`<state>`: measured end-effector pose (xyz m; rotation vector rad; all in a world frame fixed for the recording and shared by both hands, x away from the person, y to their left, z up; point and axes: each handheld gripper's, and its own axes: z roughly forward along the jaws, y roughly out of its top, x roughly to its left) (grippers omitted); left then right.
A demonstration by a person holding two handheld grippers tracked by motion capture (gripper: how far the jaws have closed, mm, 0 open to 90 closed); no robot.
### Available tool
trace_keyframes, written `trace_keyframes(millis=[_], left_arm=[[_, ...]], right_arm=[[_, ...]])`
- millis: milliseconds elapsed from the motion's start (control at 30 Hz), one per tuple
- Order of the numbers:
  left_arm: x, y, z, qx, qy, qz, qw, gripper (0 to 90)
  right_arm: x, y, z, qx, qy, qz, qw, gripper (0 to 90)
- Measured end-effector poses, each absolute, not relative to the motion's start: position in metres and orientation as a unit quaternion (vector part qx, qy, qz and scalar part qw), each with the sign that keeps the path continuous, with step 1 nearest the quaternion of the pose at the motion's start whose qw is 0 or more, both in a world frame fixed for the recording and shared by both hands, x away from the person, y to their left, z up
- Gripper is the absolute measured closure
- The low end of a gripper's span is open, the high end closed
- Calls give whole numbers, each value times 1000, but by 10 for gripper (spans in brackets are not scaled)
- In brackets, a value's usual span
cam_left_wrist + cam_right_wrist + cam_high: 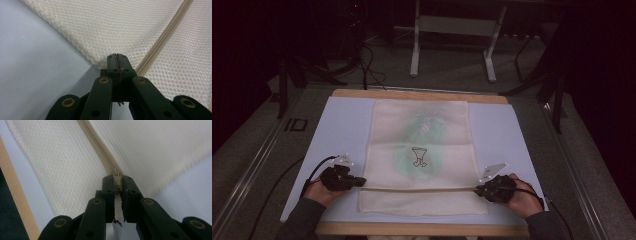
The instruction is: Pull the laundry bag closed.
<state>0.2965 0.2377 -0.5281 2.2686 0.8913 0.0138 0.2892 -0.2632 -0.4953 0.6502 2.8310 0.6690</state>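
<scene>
Left gripper [117, 56] clamped on cream mesh laundry bag [422, 155] at its left edge; right gripper [117, 178] pinching beige zipper pull [116, 175], partly hidden between jaws, near worktop's front edge.

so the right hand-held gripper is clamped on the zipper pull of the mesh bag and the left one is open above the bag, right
Not quite. The left hand-held gripper is not open: the left gripper view shows its jaws shut at the edge of the mesh bag. The right hand-held gripper is indeed clamped on the zipper pull.
</scene>
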Motion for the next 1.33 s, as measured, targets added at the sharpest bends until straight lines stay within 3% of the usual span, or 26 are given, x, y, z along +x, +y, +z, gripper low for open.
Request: trace_keyframes(millis=[300, 433, 633, 900, 1100, 1333], left_arm=[[297, 239, -529, 871, 345, 2, 350, 900], [297, 239, -529, 872, 339, 3, 353, 900], [296, 238, -527, 873, 334, 7, 355, 894], [296, 242, -525, 865, 339, 13, 370, 875], [298, 247, -524, 854, 362, 50, 370, 830], [304, 254, -526, 820, 427, 168, 343, 760]], right_arm=[[288, -276, -501, 230, 937, 255, 62, 816], [288, -279, -505, 238, 930, 276, 52, 700], [289, -289, -506, 261, 912, 313, 49, 622], [292, -296, -509, 297, 887, 347, 71, 619], [294, -299, -512, 317, 876, 351, 93, 615], [298, -305, -520, 366, 852, 342, 149, 611]])
